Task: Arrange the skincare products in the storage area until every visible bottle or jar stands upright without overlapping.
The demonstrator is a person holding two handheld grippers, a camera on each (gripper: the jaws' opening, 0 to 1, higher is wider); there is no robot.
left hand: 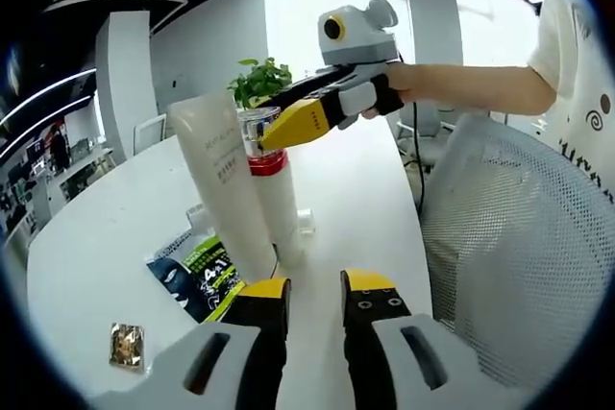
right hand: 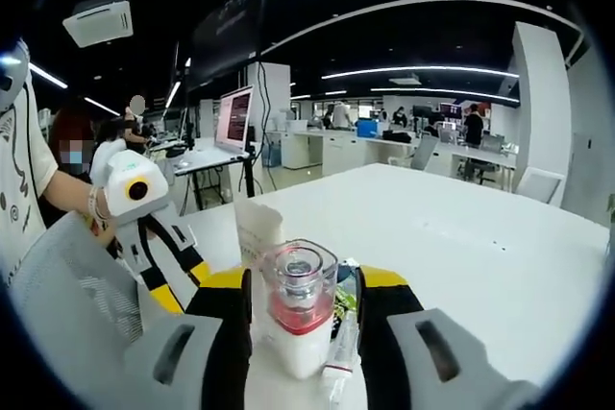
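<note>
A white bottle [left hand: 277, 204] with a red band and a clear cap stands upright on the white table [left hand: 96, 237]. A tall white tube [left hand: 223, 175] stands just left of it, touching or nearly so. My right gripper [left hand: 281, 130] reaches in from the right, its yellow jaws at the bottle's cap. In the right gripper view the bottle [right hand: 300, 319] sits between the jaws of the right gripper [right hand: 306, 285], which is open with a small gap on each side; the tube [right hand: 258, 226] rises behind. My left gripper [left hand: 317, 297] is open and holds nothing, short of the bottle.
Green and black sachets [left hand: 197, 276] lie flat at the tube's foot, and a small gold packet [left hand: 127, 345] lies nearer the table's edge. A white mesh chair [left hand: 509, 237] stands on the right. A potted plant [left hand: 259, 79] is behind the bottle. Desks and people fill the room beyond.
</note>
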